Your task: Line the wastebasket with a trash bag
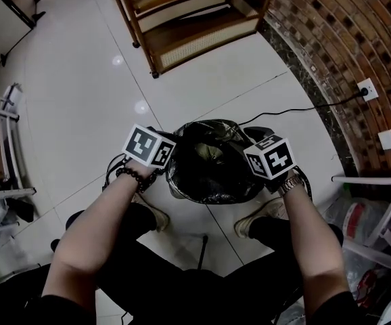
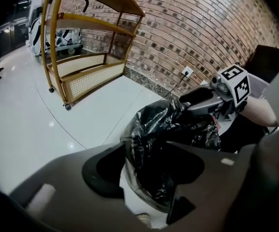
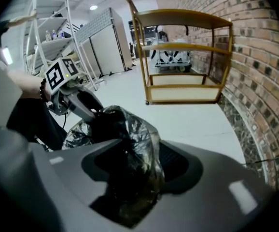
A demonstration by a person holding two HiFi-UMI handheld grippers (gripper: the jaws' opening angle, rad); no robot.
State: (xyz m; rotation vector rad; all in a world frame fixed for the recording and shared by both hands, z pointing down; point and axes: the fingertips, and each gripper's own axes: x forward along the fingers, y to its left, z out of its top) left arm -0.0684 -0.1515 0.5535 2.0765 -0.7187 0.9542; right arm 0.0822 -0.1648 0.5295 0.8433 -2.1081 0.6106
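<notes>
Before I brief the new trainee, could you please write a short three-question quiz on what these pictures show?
1. True or false: the trash bag is white.
2. Which piece of furniture stands by the brick wall? A) a wooden shelf unit B) a sofa C) a ladder
3. Fill in: between the jaws of the left gripper and of the right gripper lies the ____.

Key: 1 false, it is black; 2 A; 3 trash bag.
</notes>
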